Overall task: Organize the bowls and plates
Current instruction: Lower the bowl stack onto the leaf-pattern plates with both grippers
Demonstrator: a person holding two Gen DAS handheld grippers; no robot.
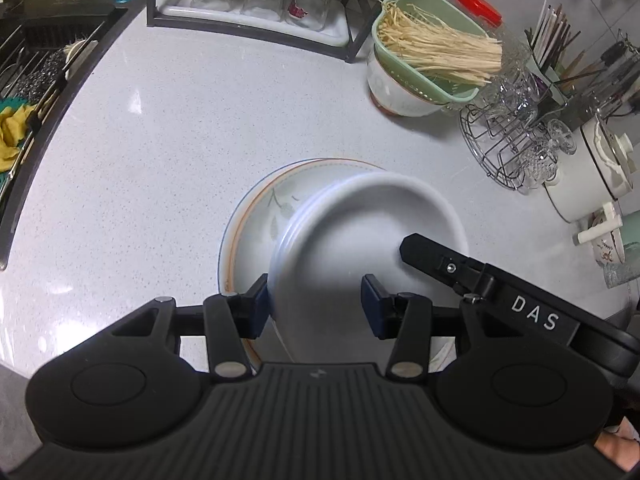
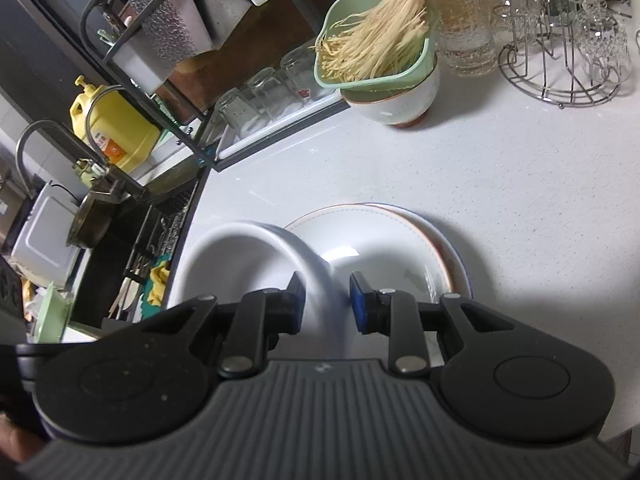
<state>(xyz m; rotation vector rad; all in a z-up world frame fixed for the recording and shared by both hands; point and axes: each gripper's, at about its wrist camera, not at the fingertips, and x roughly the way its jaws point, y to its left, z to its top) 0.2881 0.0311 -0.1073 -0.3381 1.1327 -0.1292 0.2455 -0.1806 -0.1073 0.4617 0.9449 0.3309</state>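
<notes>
Your left gripper (image 1: 314, 306) pinches the near rim of the plain white ceramic bowl (image 1: 372, 220), and your right gripper (image 2: 326, 300) pinches its opposite rim. The bowl sits tilted over 2 stacked floral-patterned plates (image 1: 260, 204) on the speckled white countertop (image 1: 160, 140).

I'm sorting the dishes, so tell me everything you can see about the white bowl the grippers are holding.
The white bowl is plain, round, deep and glossy, ceramic-looking, with a thick rolled rim and an empty inside. It sits tilted over a patterned plate with an orange rim line on the speckled counter. The left gripper straddles its near rim, and the right gripper straddles its rim wall from the other side. Whether the bowl rests on the plate cannot be told.
</notes>
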